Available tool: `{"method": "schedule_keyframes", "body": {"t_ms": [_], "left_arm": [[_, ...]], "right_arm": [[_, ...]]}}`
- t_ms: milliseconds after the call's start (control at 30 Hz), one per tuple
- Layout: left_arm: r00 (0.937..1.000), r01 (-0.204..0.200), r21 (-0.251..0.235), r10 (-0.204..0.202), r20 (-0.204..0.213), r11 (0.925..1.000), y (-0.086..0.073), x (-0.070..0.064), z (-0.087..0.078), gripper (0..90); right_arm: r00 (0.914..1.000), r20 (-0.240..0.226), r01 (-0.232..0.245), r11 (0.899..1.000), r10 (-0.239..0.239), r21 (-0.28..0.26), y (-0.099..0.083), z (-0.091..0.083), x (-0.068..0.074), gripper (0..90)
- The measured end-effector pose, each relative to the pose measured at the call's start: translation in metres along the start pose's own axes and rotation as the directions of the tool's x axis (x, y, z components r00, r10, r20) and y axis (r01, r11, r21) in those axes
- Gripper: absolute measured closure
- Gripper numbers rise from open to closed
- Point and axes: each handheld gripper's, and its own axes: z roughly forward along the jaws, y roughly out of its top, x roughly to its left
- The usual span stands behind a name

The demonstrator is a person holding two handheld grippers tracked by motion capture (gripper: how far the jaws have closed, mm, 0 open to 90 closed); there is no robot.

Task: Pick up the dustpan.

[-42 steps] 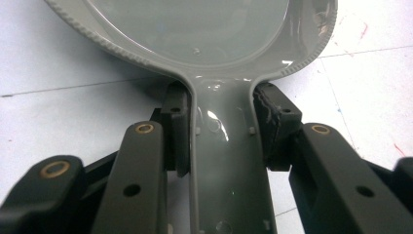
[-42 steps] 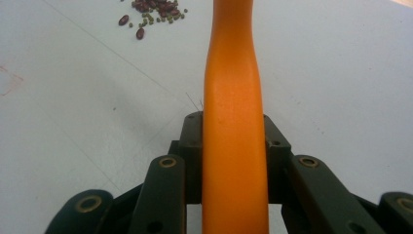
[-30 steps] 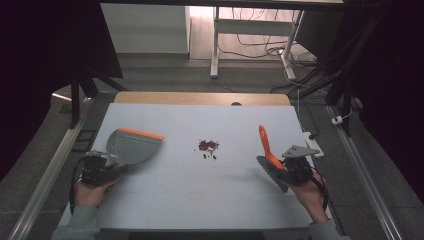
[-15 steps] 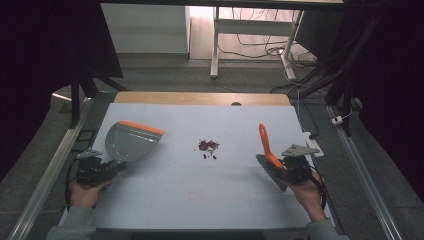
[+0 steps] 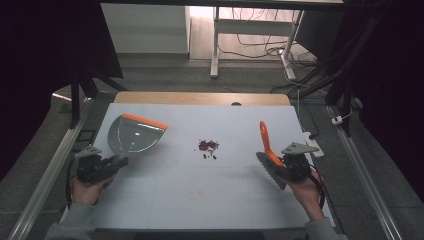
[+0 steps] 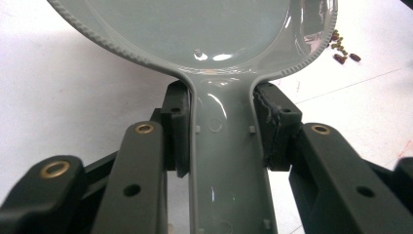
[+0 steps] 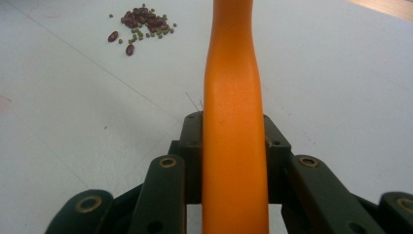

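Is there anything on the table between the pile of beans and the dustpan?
Nothing visible. The white table lies bare between the beans and the dustpan, whose orange edge faces them.

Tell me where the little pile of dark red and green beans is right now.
In the high view, the bean pile lies mid-table on the white table, between the grey dustpan at left and the orange-handled brush at right.

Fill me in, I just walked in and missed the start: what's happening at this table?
A person is set up to sweep. The left gripper is clamped on the handle of a grey dustpan with an orange lip, and the right gripper is clamped on an orange-handled brush. A small pile of beans lies between them on the white table, untouched by either tool; no sweeping has started.
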Motion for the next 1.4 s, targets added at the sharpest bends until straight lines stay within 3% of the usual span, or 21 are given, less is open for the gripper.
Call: {"method": "schedule_keyframes", "body": {"t_ms": [367, 533, 733, 967, 1333, 1400], "left_arm": [[0.9995, -0.030, -0.026, 0.030, 0.004, 0.9992, 0.003, -0.005, -0.006, 61.3], [0.9966, -0.079, -0.024, 0.080, 0.019, 0.9966, 0.007, -0.013, -0.007, 61.3], [0.9877, -0.149, -0.009, 0.149, 0.047, 0.9888, 0.013, -0.023, -0.006, 61.3], [0.9783, -0.190, 0.013, 0.188, 0.087, 0.9816, 0.016, -0.030, -0.003, 61.3], [0.9507, -0.280, 0.064, 0.267, 0.157, 0.9579, 0.019, -0.044, 0.006, 61.3], [0.9492, -0.286, 0.077, 0.272, 0.159, 0.9551, 0.020, -0.045, 0.010, 61.3]], "right_arm": [[0.9998, 0.008, 0.018, 1.000, -0.018, 0.002, 0.001, 0.000, 0.003, 70.3], [0.9993, 0.009, 0.035, 0.999, -0.035, -0.005, 0.002, -0.004, 0.006, 70.3], [0.9995, 0.020, 0.027, 0.999, -0.026, -0.023, -0.001, -0.014, 0.005, 70.3], [0.9996, 0.022, 0.021, 1.000, -0.021, -0.020, -0.002, -0.015, 0.003, 70.3], [0.9999, -0.010, 0.004, 1.000, -0.005, -0.015, 0.001, -0.003, 0.004, 70.3], [0.9999, -0.014, 0.005, 1.000, -0.006, -0.013, 0.006, 0.003, 0.005, 70.4]]}}
